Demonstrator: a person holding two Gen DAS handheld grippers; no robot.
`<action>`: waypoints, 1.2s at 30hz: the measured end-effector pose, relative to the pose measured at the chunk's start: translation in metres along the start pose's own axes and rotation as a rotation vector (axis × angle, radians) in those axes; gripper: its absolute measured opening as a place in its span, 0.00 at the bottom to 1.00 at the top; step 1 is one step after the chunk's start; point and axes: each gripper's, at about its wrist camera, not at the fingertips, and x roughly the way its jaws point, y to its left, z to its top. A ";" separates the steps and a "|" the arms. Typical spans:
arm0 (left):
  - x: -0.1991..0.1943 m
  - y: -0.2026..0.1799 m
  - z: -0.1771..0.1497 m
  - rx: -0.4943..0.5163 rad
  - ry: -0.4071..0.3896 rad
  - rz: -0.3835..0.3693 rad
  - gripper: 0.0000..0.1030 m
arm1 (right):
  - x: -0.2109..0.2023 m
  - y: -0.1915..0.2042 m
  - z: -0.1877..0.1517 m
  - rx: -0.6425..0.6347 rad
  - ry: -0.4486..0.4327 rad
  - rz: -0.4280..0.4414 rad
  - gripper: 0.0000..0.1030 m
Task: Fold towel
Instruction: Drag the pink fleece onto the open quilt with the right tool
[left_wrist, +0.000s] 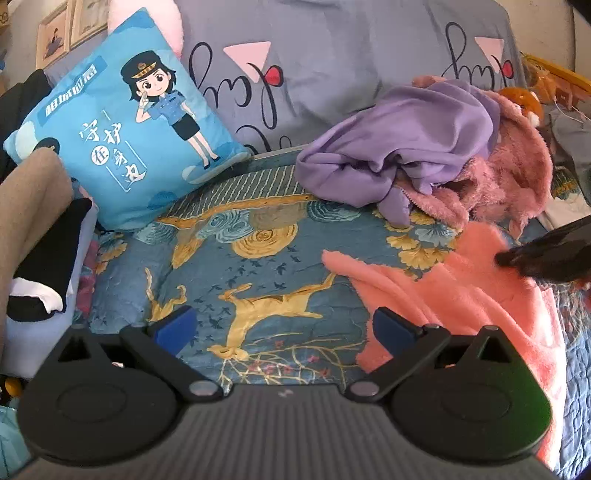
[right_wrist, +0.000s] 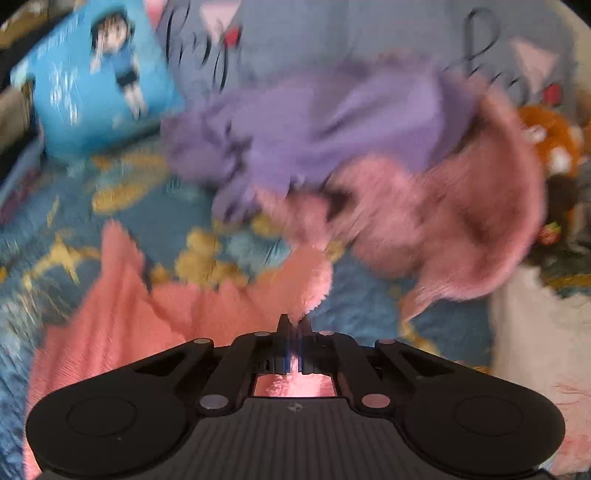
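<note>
A salmon-pink towel (left_wrist: 465, 295) lies rumpled on the blue patterned bedspread (left_wrist: 258, 266), at the right of the left wrist view. My left gripper (left_wrist: 284, 328) is open just left of the towel's edge, its right finger against the cloth, nothing between the fingers. The right gripper (left_wrist: 546, 254) shows there as a dark blurred shape over the towel's far right part. In the blurred right wrist view my right gripper (right_wrist: 294, 325) is shut on a bunched corner of the pink towel (right_wrist: 147, 325), which trails down to the left.
A heap of purple cloth (left_wrist: 399, 147) and pink fluffy fabric (left_wrist: 509, 173) lies behind the towel. A blue cartoon cushion (left_wrist: 125, 125) leans at the back left, folded clothes (left_wrist: 37, 236) at the left. White fabric (right_wrist: 535, 332) lies at the right, an orange plush toy (right_wrist: 550, 140) beyond.
</note>
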 end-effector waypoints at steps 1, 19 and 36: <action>-0.001 0.002 0.000 -0.005 0.000 -0.001 1.00 | -0.015 -0.006 -0.003 0.022 -0.027 -0.025 0.03; 0.001 -0.014 -0.012 0.032 0.033 -0.050 1.00 | -0.134 -0.079 -0.122 0.230 0.102 -0.570 0.25; -0.012 -0.014 -0.008 0.076 -0.040 -0.014 1.00 | 0.012 0.016 -0.020 -0.173 -0.068 -0.047 0.43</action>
